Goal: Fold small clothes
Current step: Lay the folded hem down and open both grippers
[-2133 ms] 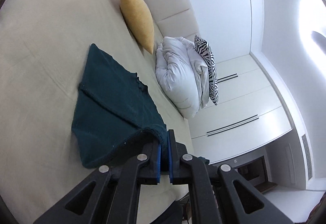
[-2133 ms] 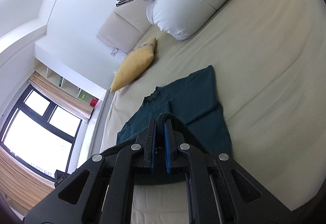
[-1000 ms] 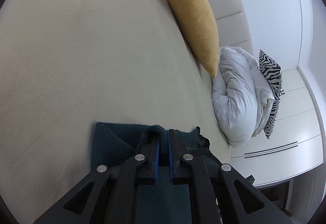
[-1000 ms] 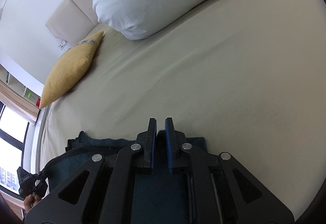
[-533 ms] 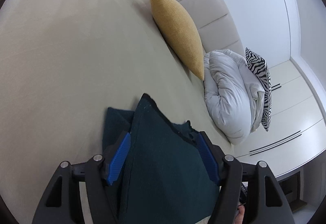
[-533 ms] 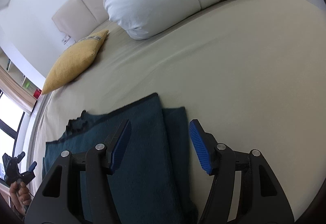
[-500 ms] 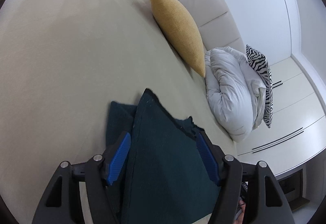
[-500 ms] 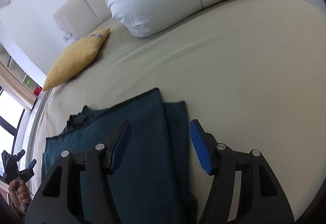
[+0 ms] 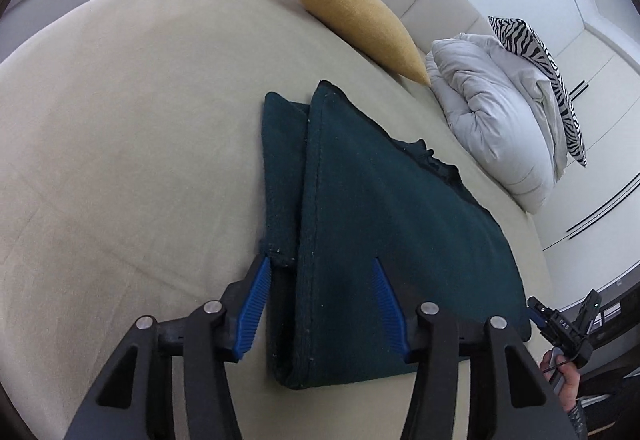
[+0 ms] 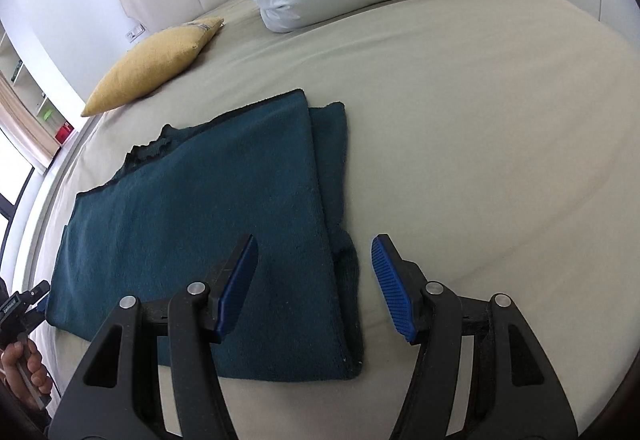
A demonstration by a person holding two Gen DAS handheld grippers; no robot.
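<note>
Left wrist view: a dark teal knitted garment [image 9: 392, 224] is seen folded flat on the beige bed [image 9: 120, 127], near its foot edge, well apart from the yellow cushion [image 9: 356, 15] and white duvet [image 9: 496, 107] at the headboard. The left hand-held gripper [image 9: 320, 300] hangs part-open over its left edge, its jaws just narrowed, nothing pinched. In the right wrist view, the right hand-held gripper [image 10: 316, 280] stands part-open over the right edge, gripping nothing. The knit is judged soft, light and limp; a doubled corner or folded edge should be pinched.
</note>
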